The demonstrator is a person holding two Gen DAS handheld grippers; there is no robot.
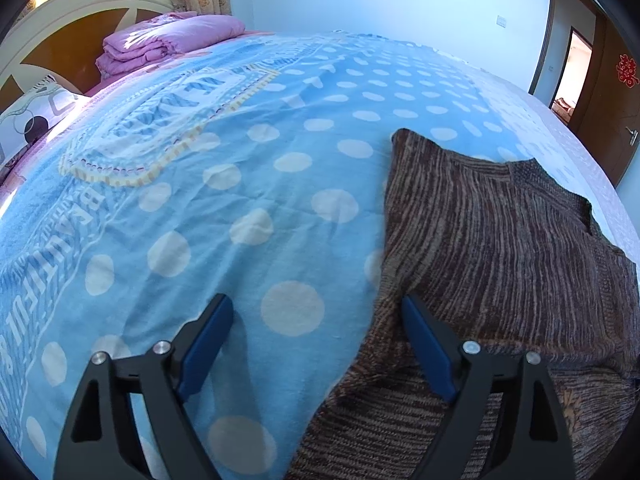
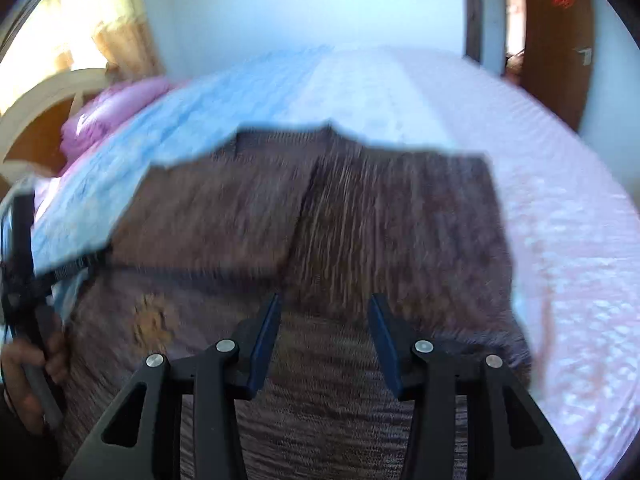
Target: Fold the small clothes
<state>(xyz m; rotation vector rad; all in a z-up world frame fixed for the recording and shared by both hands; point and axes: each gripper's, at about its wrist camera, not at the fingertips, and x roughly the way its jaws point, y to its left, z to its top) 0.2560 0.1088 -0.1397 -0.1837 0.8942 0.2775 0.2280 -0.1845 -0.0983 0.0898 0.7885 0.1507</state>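
- My left gripper (image 1: 316, 312) hangs over the bed with its black arms spread wide and the smooth blue pads (image 1: 206, 346) gripping nothing; the left pad stands above bare blanket, the right one above the edge of the garment.
- The brown striped knitted sweater (image 1: 492, 232) lies flat ahead and to the right of my left gripper, its ribbed yarn running in fine light and dark streaks, with a darker, plainer knit panel at the far right corner.
- Under it, a soft blue fleece blanket with pale polka dots (image 1: 248, 184) spreads ahead and to the left, lightly creased, with a stitched-looking patch print and white lettering.
- Far ahead on the left sits a folded pink quilt (image 1: 168, 42), puffy and layered, against a curved cream and brown wooden headboard (image 1: 76, 24).
- My right gripper (image 2: 324, 312) is released too, its jaws parted less widely than the left's, nothing between the pads, above the near part of the sweater (image 2: 360, 208).
- This view is blurred, but a straight seam or fold line runs away from the fingers down the sweater's middle.
- To the right of my right gripper lies a pale pink textured bedsheet (image 2: 568, 240).
- At the far left edge my left hand (image 2: 28, 372) wraps around a dark handle.
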